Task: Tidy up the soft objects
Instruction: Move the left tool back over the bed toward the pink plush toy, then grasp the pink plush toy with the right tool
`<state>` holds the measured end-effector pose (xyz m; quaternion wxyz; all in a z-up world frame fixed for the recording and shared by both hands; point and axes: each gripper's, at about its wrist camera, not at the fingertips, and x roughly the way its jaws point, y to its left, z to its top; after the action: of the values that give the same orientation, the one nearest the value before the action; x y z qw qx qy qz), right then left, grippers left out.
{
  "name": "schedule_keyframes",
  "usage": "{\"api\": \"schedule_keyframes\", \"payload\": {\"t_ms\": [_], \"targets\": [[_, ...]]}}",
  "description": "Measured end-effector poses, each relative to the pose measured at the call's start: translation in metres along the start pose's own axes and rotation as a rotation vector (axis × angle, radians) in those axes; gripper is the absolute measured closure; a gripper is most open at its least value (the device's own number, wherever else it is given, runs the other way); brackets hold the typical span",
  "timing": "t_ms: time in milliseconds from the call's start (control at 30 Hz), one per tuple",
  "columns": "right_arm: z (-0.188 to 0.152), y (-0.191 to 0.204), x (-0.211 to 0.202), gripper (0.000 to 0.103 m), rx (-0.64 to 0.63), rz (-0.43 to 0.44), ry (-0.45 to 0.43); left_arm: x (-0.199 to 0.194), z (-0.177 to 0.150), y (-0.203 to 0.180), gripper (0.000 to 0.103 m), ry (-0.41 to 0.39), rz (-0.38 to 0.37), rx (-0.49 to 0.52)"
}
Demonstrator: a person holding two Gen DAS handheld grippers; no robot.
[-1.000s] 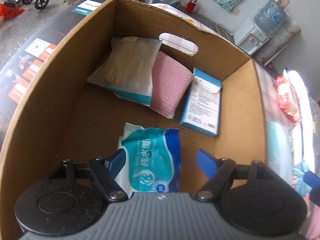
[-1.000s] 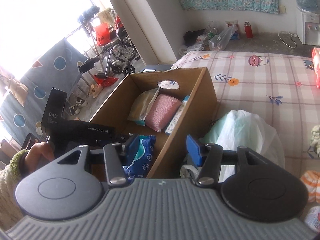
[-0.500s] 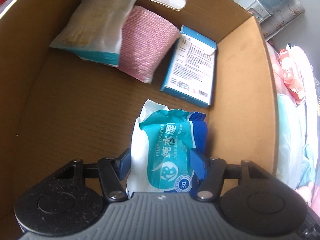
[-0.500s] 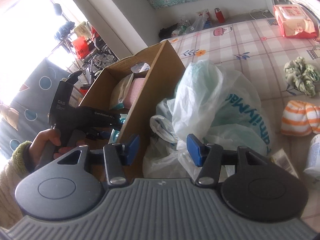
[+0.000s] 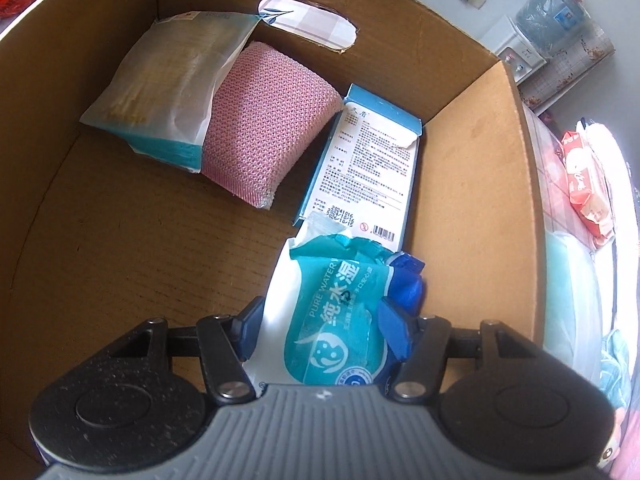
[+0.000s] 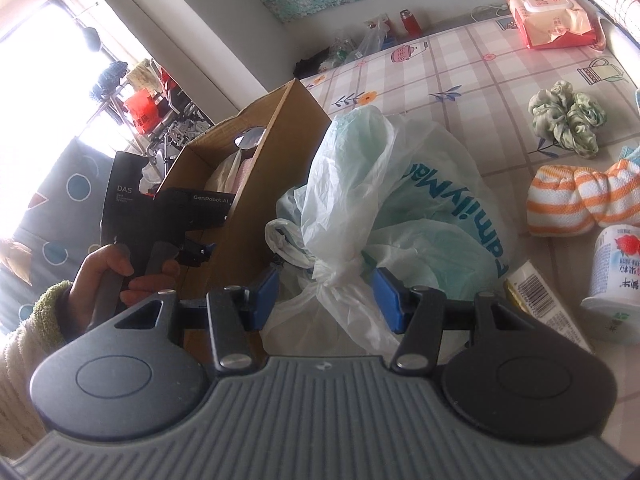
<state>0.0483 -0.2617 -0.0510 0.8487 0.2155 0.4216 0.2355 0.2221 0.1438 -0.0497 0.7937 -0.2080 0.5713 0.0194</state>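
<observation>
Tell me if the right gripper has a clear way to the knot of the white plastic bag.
Probably yes. The right gripper is open with the white plastic bag knot already between its fingers; nothing sits in between, and the cardboard box stands off to the side.

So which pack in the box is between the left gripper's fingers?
The blue wet-wipes pack, pinched in the left gripper by the box's near right wall. The clear tissue pack leans in the far corner, untouched.

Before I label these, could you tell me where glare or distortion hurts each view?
Left wrist: fisheye bends the box walls, and the right edge blows out white past the red pack. Right wrist: the window is overexposed, the bag stays readable.
</observation>
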Motion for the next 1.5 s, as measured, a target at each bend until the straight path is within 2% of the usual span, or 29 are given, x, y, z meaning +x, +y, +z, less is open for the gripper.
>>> {"api": "schedule_keyframes", "payload": {"t_ms": [100,167,233,333,467,633,700,800,933,1033,1100,1233,1333,1433,1500], "targets": [[-0.006,-0.001,0.003,0.05,0.013,-0.002,0.01,-0.001,0.001,-0.001,0.038,0.007,0.002,0.008],[-0.01,-0.001,0.005,0.05,0.012,-0.012,0.013,-0.004,0.0,-0.002,0.03,0.002,-0.011,0.012],[-0.012,0.0,0.006,0.049,0.002,-0.026,0.01,-0.015,-0.003,-0.002,0.023,-0.018,-0.032,0.018],[-0.015,0.002,0.001,0.046,-0.017,-0.043,-0.007,-0.036,-0.009,-0.002,0.021,-0.06,-0.052,0.034],[-0.02,0.001,-0.006,0.043,-0.031,-0.056,-0.033,-0.075,-0.02,-0.007,0.02,-0.16,-0.063,0.074],[-0.023,-0.005,-0.025,0.041,-0.043,-0.077,-0.086,-0.127,-0.048,-0.035,0.019,-0.334,-0.046,0.219],[-0.023,-0.008,-0.042,0.04,-0.046,-0.095,-0.134,-0.141,-0.064,-0.052,0.018,-0.388,-0.067,0.279],[-0.02,-0.013,-0.074,0.036,-0.069,-0.146,-0.223,-0.147,-0.086,-0.086,0.016,-0.414,-0.14,0.345],[-0.008,-0.029,-0.124,0.034,-0.103,-0.263,-0.336,-0.132,-0.119,-0.143,0.016,-0.379,-0.292,0.449],[0.0,-0.051,-0.162,0.034,-0.072,-0.34,-0.393,-0.107,-0.145,-0.182,0.016,-0.341,-0.365,0.553],[0.0,-0.066,-0.184,0.034,-0.043,-0.374,-0.416,-0.085,-0.161,-0.205,0.016,-0.322,-0.367,0.632],[-0.007,-0.1,-0.214,0.034,0.038,-0.453,-0.417,-0.034,-0.204,-0.245,0.016,-0.277,-0.317,0.816],[-0.017,-0.131,-0.222,0.034,0.124,-0.486,-0.392,-0.01,-0.234,-0.261,0.016,-0.245,-0.338,0.91],[-0.025,-0.162,-0.218,0.037,0.225,-0.501,-0.365,0.009,-0.257,-0.27,0.016,-0.258,-0.361,0.984],[-0.028,-0.179,-0.213,0.044,0.278,-0.492,-0.351,0.016,-0.267,-0.275,0.012,-0.296,-0.378,1.018]]}}
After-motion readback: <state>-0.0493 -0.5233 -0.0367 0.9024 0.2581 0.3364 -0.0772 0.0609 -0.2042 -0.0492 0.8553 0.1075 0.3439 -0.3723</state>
